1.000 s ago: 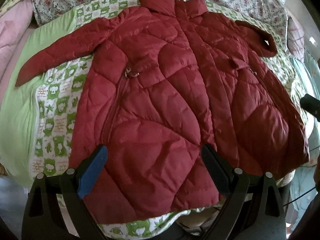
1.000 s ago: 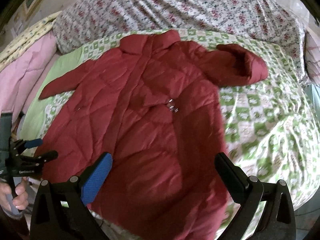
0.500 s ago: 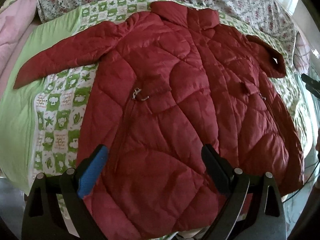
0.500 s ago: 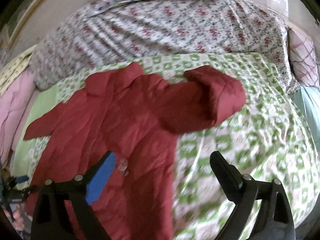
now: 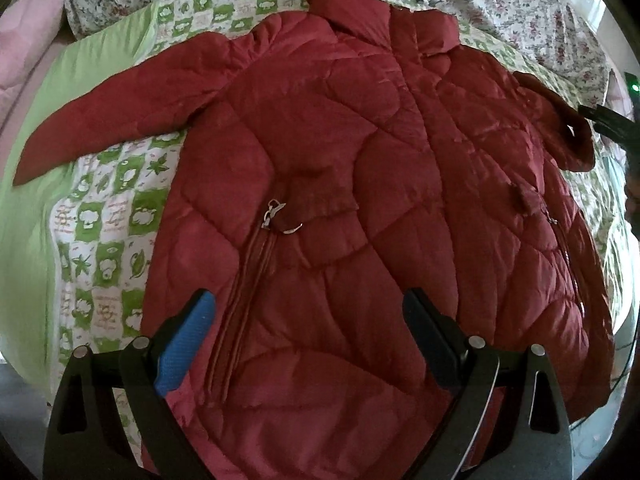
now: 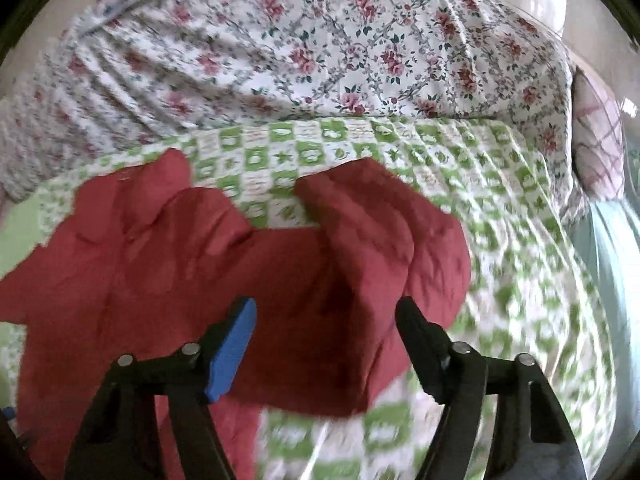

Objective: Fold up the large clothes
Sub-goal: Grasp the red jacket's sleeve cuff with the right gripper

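Here's the coat, lying spread flat, front up, on the checked quilt, and everything hangs off it. Collar at the far end, hem at the near end. One sleeve reaches out to the left of the coat body, flat on the quilt. The other sleeve sits at the right of the body, bent back on itself (cuff end bunched up). Beyond the collar, the flowered bedding runs behind the quilt. A pocket zip runs down the coat's left half, a second one on its right half. A pillow lies well right of the coat.
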`<state>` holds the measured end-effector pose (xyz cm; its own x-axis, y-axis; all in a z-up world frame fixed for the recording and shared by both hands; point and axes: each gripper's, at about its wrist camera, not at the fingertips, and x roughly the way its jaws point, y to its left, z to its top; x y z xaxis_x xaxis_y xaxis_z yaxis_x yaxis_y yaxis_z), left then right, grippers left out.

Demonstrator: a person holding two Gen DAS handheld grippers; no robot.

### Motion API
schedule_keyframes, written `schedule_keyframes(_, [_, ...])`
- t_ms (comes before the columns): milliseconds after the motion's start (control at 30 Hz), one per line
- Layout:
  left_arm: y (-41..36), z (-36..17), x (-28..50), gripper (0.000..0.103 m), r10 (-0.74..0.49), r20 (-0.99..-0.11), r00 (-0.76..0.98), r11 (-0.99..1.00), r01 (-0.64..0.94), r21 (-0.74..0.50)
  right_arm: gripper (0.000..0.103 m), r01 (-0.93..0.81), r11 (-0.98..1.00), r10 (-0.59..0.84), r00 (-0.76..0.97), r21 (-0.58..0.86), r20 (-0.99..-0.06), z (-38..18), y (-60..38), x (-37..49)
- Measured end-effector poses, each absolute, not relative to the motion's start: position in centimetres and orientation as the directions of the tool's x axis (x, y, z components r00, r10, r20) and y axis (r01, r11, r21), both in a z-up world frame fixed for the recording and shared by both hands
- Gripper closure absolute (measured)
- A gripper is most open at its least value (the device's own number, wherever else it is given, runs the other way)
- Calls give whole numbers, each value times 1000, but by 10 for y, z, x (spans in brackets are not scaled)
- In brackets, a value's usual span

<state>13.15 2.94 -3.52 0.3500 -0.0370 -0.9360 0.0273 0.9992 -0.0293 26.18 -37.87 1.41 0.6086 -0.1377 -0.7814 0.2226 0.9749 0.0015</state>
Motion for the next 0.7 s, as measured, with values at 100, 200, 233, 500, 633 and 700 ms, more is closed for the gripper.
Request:
schedule_keyframes(100, [30, -40, 137, 7, -38, -942, 334, 999, 23, -32, 45, 244, 969, -175, 575, -37, -799, 2, -389, 291])
schedule_keyframes(200, [31, -43, 140, 7, -38, -943, 331, 999, 23, -32, 48, 248, 966, -205, 547, -77, -812, -11, -393, 315])
schedule_keyframes(233, [31, -45, 141, 7, -33, -944, 327, 999, 23, -27, 50, 252, 963, -219, 537, -92, -815, -15, -395, 322])
schedule_keyframes(500, [37, -46, 148, 7, -39, -943, 331, 999, 4, -40, 87, 280, 958, -198, 511, -56, -837, -34, -411, 338])
schedule_keyframes(633, [40, -46, 147, 7, -43, -938, 345, 999, 1, -45, 90, 239, 971, -124, 596, 28, -793, -13, -396, 316])
schedule_keyframes(700, [41, -46, 146, 7, -48, -937, 346, 999, 0, -51, 90, 198, 978, -78, 634, 64, -769, -3, -383, 306])
